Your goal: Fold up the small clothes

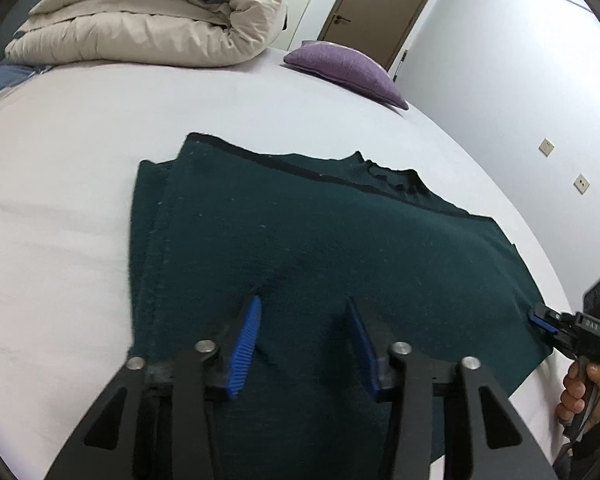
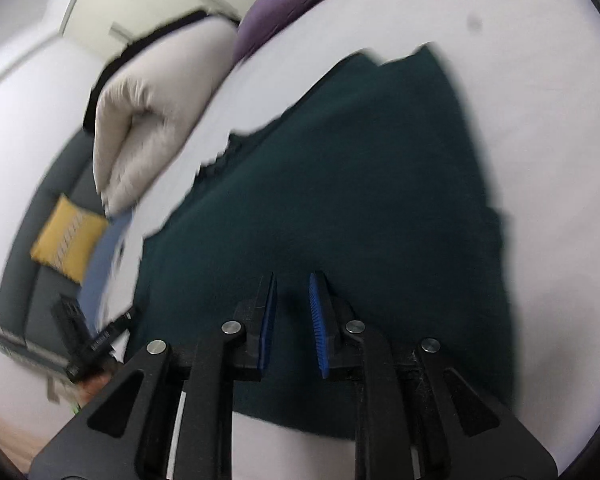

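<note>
A dark green knit garment (image 1: pixel 300 232) lies folded flat on the white bed (image 1: pixel 68 184), one side doubled over along its left edge. My left gripper (image 1: pixel 303 302) hovers over the garment's near part, open, with nothing pinched between its blue pads (image 1: pixel 246 344). In the right wrist view the same garment (image 2: pixel 360 168) fills the middle. My right gripper (image 2: pixel 294 278) is above its near edge with only a narrow gap between the pads and no cloth in it. From the left wrist view the right gripper (image 1: pixel 540 318) sits at the garment's right edge, held by a hand (image 1: pixel 580 392).
A rolled beige duvet (image 1: pixel 160 12) and a purple cushion (image 1: pixel 344 68) lie at the far end of the bed. A grey sofa (image 2: pixel 56 280) with a yellow cushion (image 2: pixel 68 236) stands beside the bed. A wall and a brown door (image 1: pixel 380 4) are beyond.
</note>
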Action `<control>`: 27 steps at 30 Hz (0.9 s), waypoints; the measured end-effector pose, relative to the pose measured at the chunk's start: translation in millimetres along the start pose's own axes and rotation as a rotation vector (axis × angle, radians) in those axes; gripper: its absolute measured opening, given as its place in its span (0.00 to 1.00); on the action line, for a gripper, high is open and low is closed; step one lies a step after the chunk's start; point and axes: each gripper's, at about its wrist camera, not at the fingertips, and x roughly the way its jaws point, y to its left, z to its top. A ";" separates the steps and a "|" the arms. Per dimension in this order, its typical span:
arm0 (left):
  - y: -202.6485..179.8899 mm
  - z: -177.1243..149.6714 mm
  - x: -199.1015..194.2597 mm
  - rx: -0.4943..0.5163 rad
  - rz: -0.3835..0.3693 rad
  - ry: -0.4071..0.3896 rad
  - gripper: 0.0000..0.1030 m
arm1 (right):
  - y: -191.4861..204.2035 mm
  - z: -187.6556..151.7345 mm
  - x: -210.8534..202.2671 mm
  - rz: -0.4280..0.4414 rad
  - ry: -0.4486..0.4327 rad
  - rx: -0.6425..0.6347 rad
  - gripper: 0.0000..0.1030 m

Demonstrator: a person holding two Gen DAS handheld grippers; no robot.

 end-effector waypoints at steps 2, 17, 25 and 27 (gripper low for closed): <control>-2.1 2.4 -3.8 -0.010 0.017 0.001 0.41 | -8.4 0.2 -23.3 -0.044 -0.050 0.001 0.18; -100.4 38.7 38.4 0.022 -0.071 0.043 0.62 | -44.1 35.6 -17.3 -0.082 -0.053 0.163 0.66; -121.9 33.2 46.3 0.025 -0.143 0.040 0.60 | -38.6 48.0 7.5 0.080 0.010 0.263 0.66; -130.7 33.1 50.5 0.026 -0.188 0.053 0.60 | -36.1 49.2 11.5 0.105 0.040 0.274 0.66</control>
